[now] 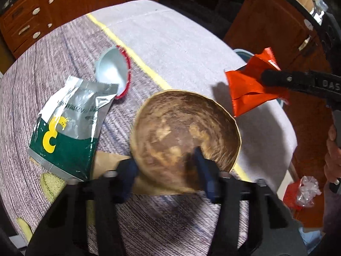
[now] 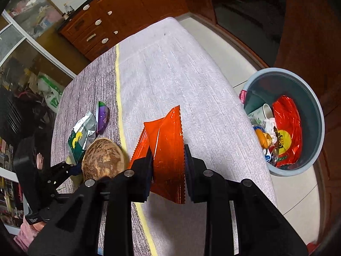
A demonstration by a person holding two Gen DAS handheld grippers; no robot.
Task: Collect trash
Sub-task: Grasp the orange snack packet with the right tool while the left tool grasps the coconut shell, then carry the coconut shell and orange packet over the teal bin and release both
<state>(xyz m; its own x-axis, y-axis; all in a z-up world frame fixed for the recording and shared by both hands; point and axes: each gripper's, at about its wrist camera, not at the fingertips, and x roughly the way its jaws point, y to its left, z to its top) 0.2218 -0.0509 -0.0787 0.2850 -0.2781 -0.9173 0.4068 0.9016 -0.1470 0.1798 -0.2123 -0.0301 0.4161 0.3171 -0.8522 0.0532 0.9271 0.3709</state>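
A brown stained paper bowl (image 1: 181, 128) sits tipped up at the table's near side. My left gripper (image 1: 164, 164) is closed on its near wall, one blue pad outside the wall and one inside; the same bowl (image 2: 104, 160) shows in the right wrist view. Out over the pale half of the cloth, my right gripper (image 2: 168, 155) is shut on an orange-red wrapper (image 2: 166, 140), which hangs clear of the table. That wrapper (image 1: 245, 89) also shows in the left wrist view. A green and silver pouch (image 1: 66, 128) and a small red-rimmed cup (image 1: 114, 70) lie left of the bowl.
A grey-blue bin (image 2: 315, 106) holding several pieces of trash stands on the floor past the table's right edge. Brown paper (image 1: 106, 164) lies under the bowl. Wooden cabinets (image 2: 102, 27) line the far side. A red bag with clear plastic (image 1: 307, 189) lies on the floor.
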